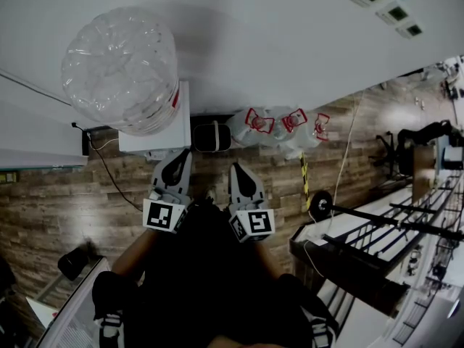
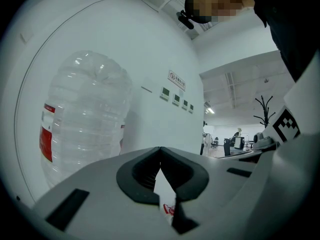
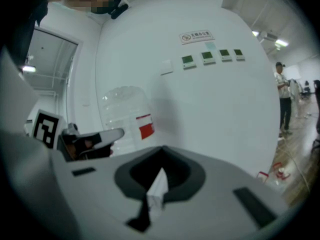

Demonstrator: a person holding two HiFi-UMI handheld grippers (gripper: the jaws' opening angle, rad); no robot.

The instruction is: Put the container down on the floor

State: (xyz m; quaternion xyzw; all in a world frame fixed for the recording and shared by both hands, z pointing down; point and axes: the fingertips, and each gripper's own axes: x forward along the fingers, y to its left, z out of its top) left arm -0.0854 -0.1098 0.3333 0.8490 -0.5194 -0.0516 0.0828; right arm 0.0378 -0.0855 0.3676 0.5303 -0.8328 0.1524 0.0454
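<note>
A large clear water bottle [image 1: 119, 67] with a red label stands neck-down on a white dispenser [image 1: 156, 142] against the wall; it also shows in the left gripper view [image 2: 85, 119] and the right gripper view [image 3: 125, 114]. Several empty clear containers with red handles [image 1: 279, 125] lie on the wooden floor by the wall, right of the dispenser. My left gripper [image 1: 178, 156] and right gripper [image 1: 238, 171] hang side by side above the floor, pointing at the wall. Both are shut and hold nothing. The left gripper [image 2: 160, 150] faces the bottle; the right gripper [image 3: 162, 150] points just right of it.
A black metal rack [image 1: 377, 245] with a white surface stands at the right. A dark object [image 1: 72, 261] sits on the floor at the lower left. A small white and black device [image 1: 210, 136] rests beside the dispenser. A person [image 3: 283, 99] stands far off.
</note>
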